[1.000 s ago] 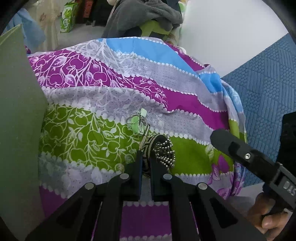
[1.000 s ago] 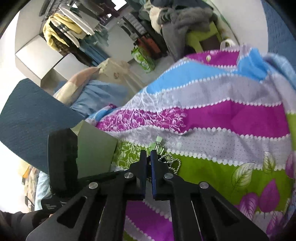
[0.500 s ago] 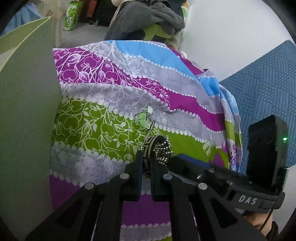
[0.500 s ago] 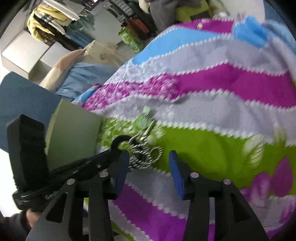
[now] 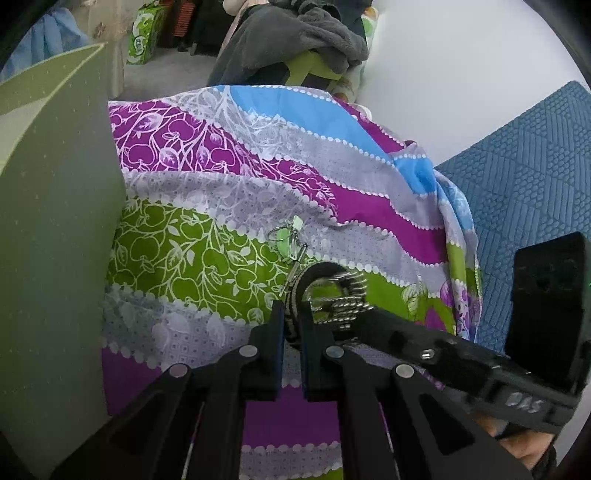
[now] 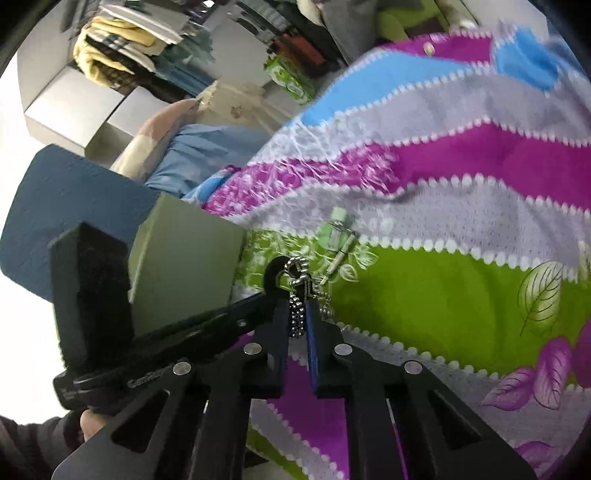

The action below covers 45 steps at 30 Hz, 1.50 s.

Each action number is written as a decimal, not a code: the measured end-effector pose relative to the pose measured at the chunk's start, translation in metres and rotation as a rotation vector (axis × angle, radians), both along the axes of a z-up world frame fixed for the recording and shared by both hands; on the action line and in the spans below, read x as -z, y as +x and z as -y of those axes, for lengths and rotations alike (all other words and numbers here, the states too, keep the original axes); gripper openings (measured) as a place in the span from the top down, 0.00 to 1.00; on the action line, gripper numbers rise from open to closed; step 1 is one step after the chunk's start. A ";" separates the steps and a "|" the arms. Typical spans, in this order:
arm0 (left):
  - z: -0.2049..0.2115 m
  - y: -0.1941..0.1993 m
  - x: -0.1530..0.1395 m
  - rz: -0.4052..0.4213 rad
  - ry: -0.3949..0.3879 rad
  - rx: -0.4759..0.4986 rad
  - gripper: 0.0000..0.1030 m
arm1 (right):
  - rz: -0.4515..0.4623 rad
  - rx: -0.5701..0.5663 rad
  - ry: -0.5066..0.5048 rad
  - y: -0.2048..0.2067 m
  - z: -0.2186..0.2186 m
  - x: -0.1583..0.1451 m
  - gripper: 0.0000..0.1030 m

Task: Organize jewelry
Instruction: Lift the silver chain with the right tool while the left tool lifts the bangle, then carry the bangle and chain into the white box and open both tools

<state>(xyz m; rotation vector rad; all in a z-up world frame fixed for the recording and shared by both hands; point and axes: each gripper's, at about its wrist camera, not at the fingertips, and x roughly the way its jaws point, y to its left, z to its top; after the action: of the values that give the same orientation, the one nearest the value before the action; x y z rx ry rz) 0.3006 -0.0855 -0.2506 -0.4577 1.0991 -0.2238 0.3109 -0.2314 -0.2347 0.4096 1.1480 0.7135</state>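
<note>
Left wrist view: left gripper (image 5: 291, 325) is pinched on a striped woven band (image 5: 291, 314), fingers (image 5: 275, 332) nearly together with only the band between them. A metal bead chain (image 5: 345, 297) hangs off the band, just past the tips. Right gripper comes in from the right side of this view, its finger (image 5: 384, 328) lying across the chain.

Right wrist view: right gripper (image 6: 300, 317) is clamped on the bead chain (image 6: 297, 317), which runs up between the jaws to a knot of links (image 6: 297, 267). So both tools hold the same tangled piece, above the bedspread (image 6: 443, 288).

Step, as I read it: separating chain from band. Next move needs a slow pull apart, without the beads slipping from the grip or the links snagging.

Just beyond the tangle, a pale green charm with a metal ring and pin (image 5: 290, 238) lies loose on the bedspread.

Containers: a green box flap (image 5: 55, 221) stands at the left, near the jewelry. Only its outer face shows; contents can't be seen.

Far back: grey clothes heap (image 5: 295, 33), blue mat (image 5: 532, 177).
</note>
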 end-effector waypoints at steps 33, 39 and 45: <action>-0.063 -0.039 -0.148 0.110 0.175 0.013 0.95 | 0.443 0.086 0.003 -0.048 -0.023 -0.251 0.95; -0.102 -0.049 -0.204 0.178 0.236 -0.014 0.95 | 0.472 0.077 -0.038 -0.051 -0.049 -0.270 0.95; -0.143 -0.058 -0.243 0.226 0.265 -0.048 0.95 | 0.499 0.060 -0.073 -0.053 -0.082 -0.282 0.95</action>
<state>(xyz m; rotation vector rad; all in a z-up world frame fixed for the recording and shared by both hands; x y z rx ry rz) 0.2421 0.0575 -0.0078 -0.2153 0.8795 -0.0836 0.2574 -0.1497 0.0477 0.1858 0.6853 0.6707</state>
